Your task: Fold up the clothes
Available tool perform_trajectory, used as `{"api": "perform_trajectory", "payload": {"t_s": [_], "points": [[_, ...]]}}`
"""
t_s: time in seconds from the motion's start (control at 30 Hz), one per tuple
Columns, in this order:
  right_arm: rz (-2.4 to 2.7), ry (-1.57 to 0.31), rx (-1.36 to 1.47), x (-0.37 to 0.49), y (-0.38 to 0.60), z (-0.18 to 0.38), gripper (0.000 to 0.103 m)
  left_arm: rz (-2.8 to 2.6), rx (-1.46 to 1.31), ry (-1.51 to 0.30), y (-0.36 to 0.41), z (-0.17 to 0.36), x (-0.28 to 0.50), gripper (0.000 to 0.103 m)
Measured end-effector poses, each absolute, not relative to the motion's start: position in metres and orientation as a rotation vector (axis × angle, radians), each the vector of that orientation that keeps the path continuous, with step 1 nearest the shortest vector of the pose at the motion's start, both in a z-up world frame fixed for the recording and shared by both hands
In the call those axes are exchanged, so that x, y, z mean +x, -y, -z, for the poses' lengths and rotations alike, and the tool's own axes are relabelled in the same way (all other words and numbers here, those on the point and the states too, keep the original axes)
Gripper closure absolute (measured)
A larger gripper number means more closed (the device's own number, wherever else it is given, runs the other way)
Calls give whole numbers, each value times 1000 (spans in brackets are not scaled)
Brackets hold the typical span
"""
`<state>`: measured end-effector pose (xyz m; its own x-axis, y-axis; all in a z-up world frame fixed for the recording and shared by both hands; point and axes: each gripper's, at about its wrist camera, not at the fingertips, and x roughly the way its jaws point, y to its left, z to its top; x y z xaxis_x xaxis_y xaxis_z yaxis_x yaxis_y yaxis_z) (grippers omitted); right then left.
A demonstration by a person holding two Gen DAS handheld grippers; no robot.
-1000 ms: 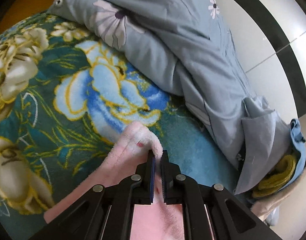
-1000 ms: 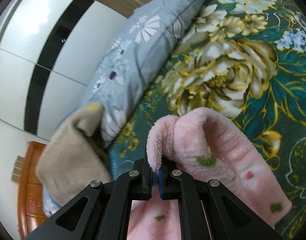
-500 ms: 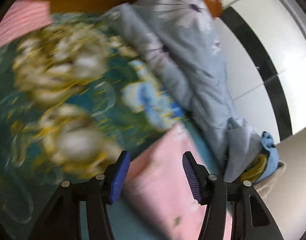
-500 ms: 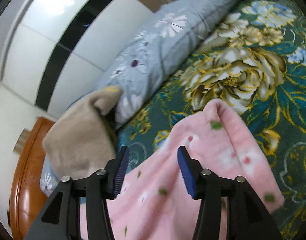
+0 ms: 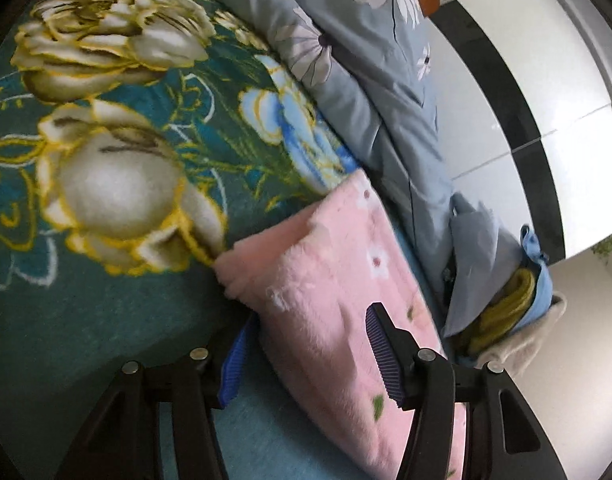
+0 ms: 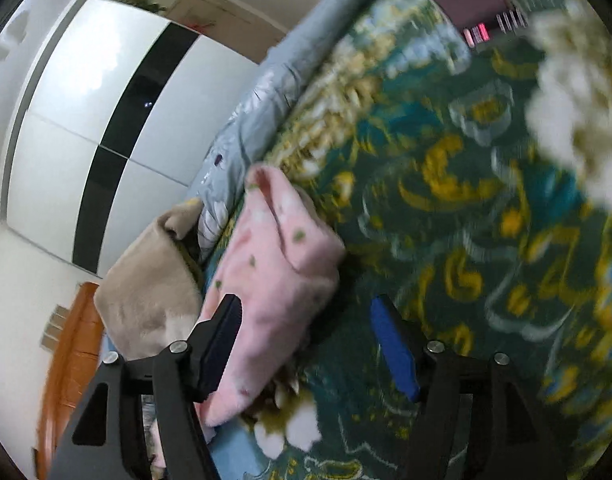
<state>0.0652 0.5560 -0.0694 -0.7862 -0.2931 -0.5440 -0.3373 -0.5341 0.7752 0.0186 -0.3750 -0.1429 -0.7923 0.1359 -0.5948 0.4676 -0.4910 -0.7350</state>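
Pink fleece garment (image 5: 337, 280) folded on floral bedspread (image 5: 106, 320), beside grey duvet (image 5: 369, 92). Left gripper (image 5: 306, 360) spread above garment, gripping nothing. Right gripper (image 6: 309, 356) spread, empty, at garment's edge (image 6: 274, 276). Beige cloth (image 6: 146, 292) alongside.

A bedroom at home is showing: floral bedspread (image 5: 118, 128), grey quilt (image 5: 369, 92), wardrobe doors (image 6: 106, 92).

daylight, bright | glare on white wardrobe (image 6: 86, 92) | right view motion-blurred | fisheye edges dark
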Motion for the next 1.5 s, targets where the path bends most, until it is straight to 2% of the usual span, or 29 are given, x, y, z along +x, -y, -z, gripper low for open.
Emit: {"api": "perform_trajectory", "payload": {"t_s": [0.23,0.37,0.4,0.43,0.47,0.53,0.57,0.6,0.7,0.87,0.97,1.03,1.13,1.27,1.43,1.5], "points": [[-2557,-1595,-996,25,-526,83,34,2365,828,-1455,378,146,8,43],[-2553,-1556,-980,8,-514,82,34,2334,787,-1453,379,147,3,47],[-2537,-1565,-972,6,-513,83,34,2326,785,-1446,379,146,2,52],[-2519,-1578,-963,4,-513,84,39,2314,787,-1442,380,146,1,55],[-2507,-1595,-948,3,-513,84,45,2303,790,-1448,380,148,1,64],[-2471,-1616,-943,0,-516,84,68,2273,799,-1467,381,151,0,77],[-2463,-1620,-945,0,-517,84,72,2259,802,-1477,382,153,-1,79],[-2458,-1620,-952,-1,-519,84,80,2249,798,-1491,382,154,-1,83],[-2467,-1594,-975,-8,-521,72,88,2250,790,-1499,380,141,-5,88],[-2627,-1568,-901,-11,-520,14,91,2433,693,-1476,373,80,0,89],[-2772,-1548,-825,8,-519,-16,91,2563,602,-1449,369,47,35,89],[-2844,-1523,-810,29,-523,-17,91,2610,567,-1389,369,38,62,89],[-2775,-1491,-924,65,-540,22,91,2526,651,-1331,381,66,99,89],[-2539,-1634,-1082,90,-564,92,91,2309,749,-1510,401,134,123,89],[-2534,-1652,-1073,97,-567,97,91,2240,721,-1625,404,154,133,89],[-2535,-1643,-1081,98,-568,97,91,2249,759,-1587,405,151,131,89]]}}
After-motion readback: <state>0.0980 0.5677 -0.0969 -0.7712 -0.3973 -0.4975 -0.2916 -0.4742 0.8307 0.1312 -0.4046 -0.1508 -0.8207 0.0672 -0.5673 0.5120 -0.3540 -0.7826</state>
